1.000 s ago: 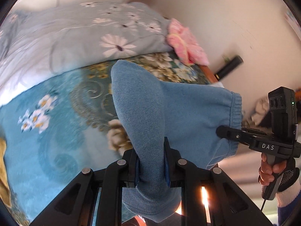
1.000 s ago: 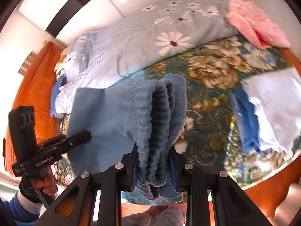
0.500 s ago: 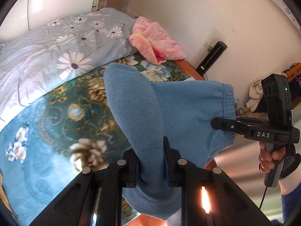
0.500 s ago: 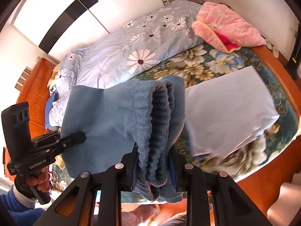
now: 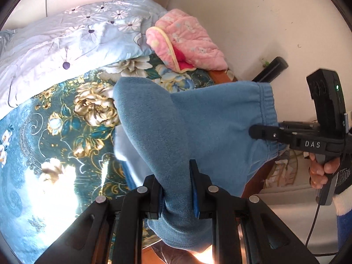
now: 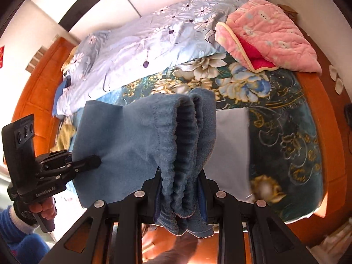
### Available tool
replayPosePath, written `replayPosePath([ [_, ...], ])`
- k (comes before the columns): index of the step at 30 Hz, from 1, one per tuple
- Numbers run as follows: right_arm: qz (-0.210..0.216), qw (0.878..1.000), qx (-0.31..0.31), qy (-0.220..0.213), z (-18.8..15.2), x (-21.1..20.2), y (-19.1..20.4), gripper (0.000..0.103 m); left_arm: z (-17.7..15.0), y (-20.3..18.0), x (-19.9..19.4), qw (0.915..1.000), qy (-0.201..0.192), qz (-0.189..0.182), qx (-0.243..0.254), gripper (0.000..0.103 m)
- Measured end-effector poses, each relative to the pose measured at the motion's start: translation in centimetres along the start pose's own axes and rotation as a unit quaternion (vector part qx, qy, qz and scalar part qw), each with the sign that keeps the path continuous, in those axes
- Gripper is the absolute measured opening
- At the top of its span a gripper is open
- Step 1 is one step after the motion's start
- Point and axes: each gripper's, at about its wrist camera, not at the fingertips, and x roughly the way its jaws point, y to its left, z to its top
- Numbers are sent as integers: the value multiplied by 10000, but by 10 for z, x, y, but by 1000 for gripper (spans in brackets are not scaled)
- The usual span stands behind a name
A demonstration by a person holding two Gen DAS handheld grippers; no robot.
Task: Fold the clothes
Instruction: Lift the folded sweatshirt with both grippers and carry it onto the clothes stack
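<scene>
Left gripper (image 5: 177, 189): clamped on folded blue fleece garment (image 5: 209, 123).
Right gripper (image 6: 180, 194): clamped on its ribbed waistband.
Garment: held above floral bedspread (image 6: 286, 118).

Ahead of both tongs, the view is blocked by the blue fleece garment (image 6: 132, 145) stretched between them. In the right wrist view, open floral bedspread (image 6: 286, 132) is left free at 3 o'clock. The far side is taken up by the daisy-print duvet (image 6: 140, 50) at 11 o'clock and the pink quilted garment (image 6: 270, 35) at 1 o'clock. A pale folded cloth (image 6: 231, 145) lies just right of centre.
</scene>
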Motion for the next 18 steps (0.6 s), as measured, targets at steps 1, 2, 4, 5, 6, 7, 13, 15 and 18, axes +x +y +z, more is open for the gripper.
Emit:
replayPosePath([
  [1, -8, 10000, -37, 45, 2, 2, -6, 28, 2, -5, 5, 10000, 43, 6, -1, 21],
  [2, -17, 9999, -56, 87, 5, 4, -12, 28, 4, -8, 8, 10000, 67, 24, 32, 21],
  [4, 16, 9999, -78, 134, 9, 8, -22, 28, 6, -15, 16, 9999, 93, 81, 98, 21],
  [5, 42, 9998, -86, 151, 11, 10, -28, 28, 8, -16, 19, 9998, 93, 108, 117, 22],
  [6, 68, 9998, -94, 167, 12, 12, -33, 28, 10, -15, 24, 9998, 106, 146, 115, 22],
  [7, 101, 9998, -88, 179, 14, 15, -38, 28, 11, -13, 31, 9997, 166, 184, 71, 22],
  [13, 174, 9987, 24, 473, 13, 50, -57, 30, 4, -1, 55, 9987, 412, 282, -138, 23],
  [15, 180, 9985, 72, 502, 11, 58, -61, 30, 1, 2, 60, 9984, 462, 293, -156, 24],
  [18, 193, 9983, 183, 517, 9, 66, -69, 31, 1, 6, 68, 9977, 547, 309, -240, 26],
])
